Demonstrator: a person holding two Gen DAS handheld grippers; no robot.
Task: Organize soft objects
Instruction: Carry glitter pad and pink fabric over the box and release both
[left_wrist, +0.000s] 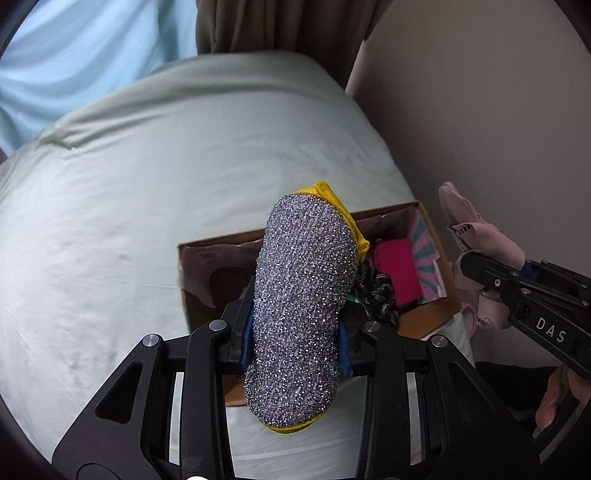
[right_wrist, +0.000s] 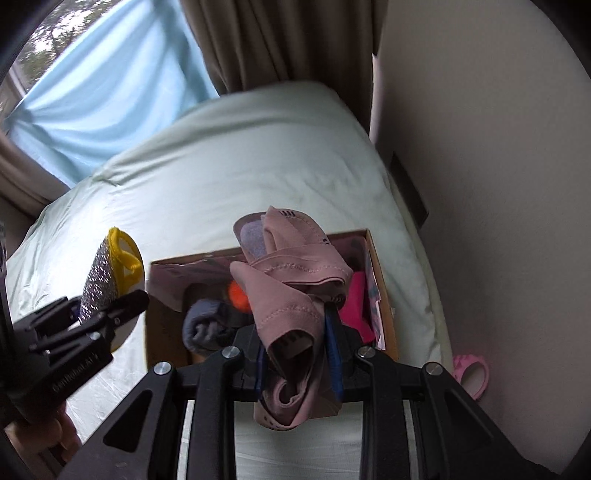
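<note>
My left gripper (left_wrist: 295, 339) is shut on a sparkly silver scrubbing pad with yellow trim (left_wrist: 303, 306), held above the near left part of an open cardboard box (left_wrist: 428, 225). It also shows in the right wrist view (right_wrist: 107, 291) with the pad (right_wrist: 101, 277) left of the box (right_wrist: 380, 277). My right gripper (right_wrist: 297, 362) is shut on a bundle of dusty pink socks (right_wrist: 291, 273) above the box. In the left wrist view the right gripper (left_wrist: 476, 269) holds the socks (left_wrist: 476, 229) beside the box's right edge. The box holds a magenta cloth (left_wrist: 395, 273), a dark knit item (right_wrist: 203, 325) and something orange (right_wrist: 236, 295).
The box lies on a bed with a pale green sheet (left_wrist: 147, 192), near its right edge by a beige wall (right_wrist: 480, 147). Brown curtains (right_wrist: 277, 40) and a light blue cloth (right_wrist: 110, 96) hang behind the bed. A pink ring-shaped object (right_wrist: 472, 373) lies between bed and wall.
</note>
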